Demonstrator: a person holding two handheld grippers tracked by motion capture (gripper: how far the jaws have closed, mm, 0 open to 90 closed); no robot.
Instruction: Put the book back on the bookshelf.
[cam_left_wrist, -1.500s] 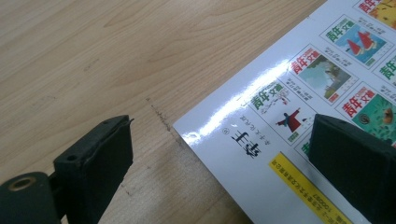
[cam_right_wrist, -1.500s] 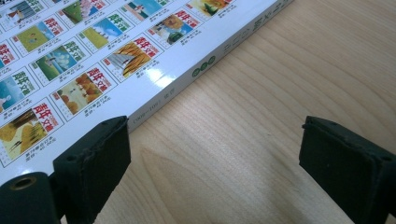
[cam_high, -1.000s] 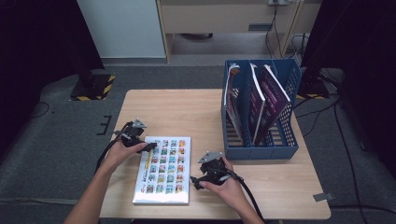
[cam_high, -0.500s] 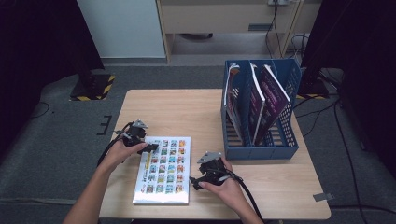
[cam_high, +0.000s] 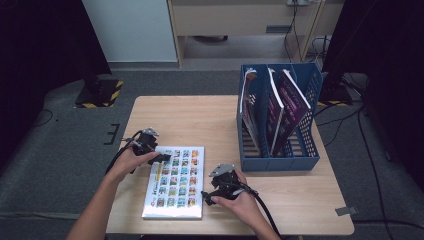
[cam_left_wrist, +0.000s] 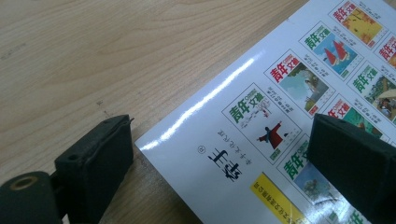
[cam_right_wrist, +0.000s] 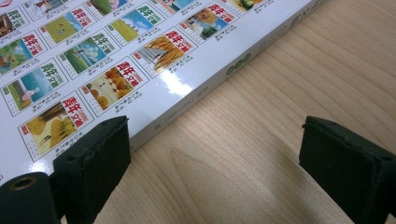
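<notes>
Flat, glossy rectangular book (cam_high: 175, 182) on woodgrain table (cam_high: 200, 120).

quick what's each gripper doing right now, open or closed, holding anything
Left gripper: open, jaws straddling the book's corner, holding nothing.
Right gripper: open at the book's long edge, holding nothing.

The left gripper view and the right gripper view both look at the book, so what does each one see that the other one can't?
The left gripper view alone shows the book's corner, with black characters and a yellow patch printed near it. The right gripper view alone shows the book's thick side edge, lying on the wood. Both show the glossy cover of small colourful pictures, the wooden table, and open black tongs: the left tongs straddle the corner, the right tongs straddle the edge.
</notes>
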